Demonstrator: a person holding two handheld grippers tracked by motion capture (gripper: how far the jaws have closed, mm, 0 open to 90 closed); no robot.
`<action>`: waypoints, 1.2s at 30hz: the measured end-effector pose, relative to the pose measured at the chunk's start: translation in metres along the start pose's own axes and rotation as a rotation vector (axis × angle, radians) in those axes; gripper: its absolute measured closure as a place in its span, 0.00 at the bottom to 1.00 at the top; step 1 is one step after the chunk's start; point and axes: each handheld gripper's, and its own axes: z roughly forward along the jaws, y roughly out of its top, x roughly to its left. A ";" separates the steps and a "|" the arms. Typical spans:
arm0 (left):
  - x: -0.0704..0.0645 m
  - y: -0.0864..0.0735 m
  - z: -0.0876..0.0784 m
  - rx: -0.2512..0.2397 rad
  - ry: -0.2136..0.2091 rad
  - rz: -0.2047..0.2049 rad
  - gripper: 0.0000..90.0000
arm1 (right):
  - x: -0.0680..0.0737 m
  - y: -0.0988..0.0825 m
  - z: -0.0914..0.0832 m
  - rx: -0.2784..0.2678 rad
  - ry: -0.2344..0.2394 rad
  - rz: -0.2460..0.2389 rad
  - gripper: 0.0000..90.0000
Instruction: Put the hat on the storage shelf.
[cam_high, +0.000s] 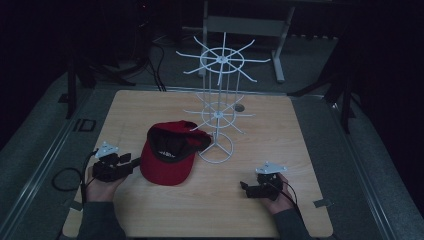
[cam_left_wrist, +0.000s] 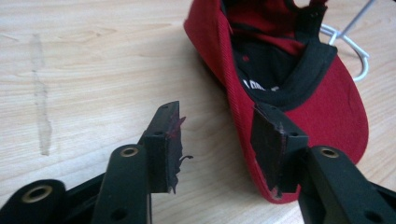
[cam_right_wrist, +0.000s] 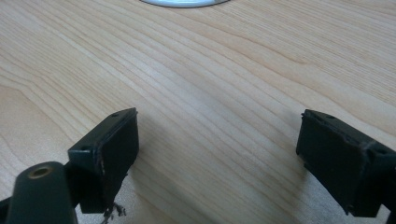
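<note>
At the table's left edge we see the left gripper (cam_high: 134, 162) held low over the wooden table (cam_high: 280, 145), its jaws parted and gripping nothing, though in the left gripper view the tips (cam_left_wrist: 217, 140) already straddle the rim of the red cap's (cam_left_wrist: 299, 88) brim. One pad (cam_left_wrist: 273, 140) sits over the brim's edge, the other over bare wood; we cannot tell whether either touches the fabric. The red cap (cam_high: 167, 152) lies upside down just left of centre, black lining up, its brim pointing to about 6 o'clock toward the person and its crown toward 12 o'clock. From the left jaws it lies at about 3 o'clock, right at the tips, so we judge this hand far the nearer one for a grasp, closing across the brim's thin edge. At about 1 o'clock from the cap stands the white wire rack (cam_high: 218, 107), its ring base (cam_high: 216, 150) just beside the cap's crown; whether they touch is hard to make out in the dim high view. Further right, the right gripper (cam_high: 243, 186) rests well apart from the cap, jaws wide open and empty over bare wood (cam_right_wrist: 219, 93), with the rack's base cut off at the top edge (cam_right_wrist: 184, 3)
</note>
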 end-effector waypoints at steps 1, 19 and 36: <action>-0.001 0.000 0.001 0.009 -0.002 0.004 0.62 | 0.000 0.000 0.000 0.000 0.000 0.000 0.14; -0.037 0.003 0.025 0.175 -0.059 0.108 0.77 | 0.000 0.000 0.000 0.000 0.000 0.000 0.14; -0.072 0.007 0.079 0.290 -0.270 0.133 0.63 | 0.000 0.000 0.000 0.000 -0.001 0.000 0.14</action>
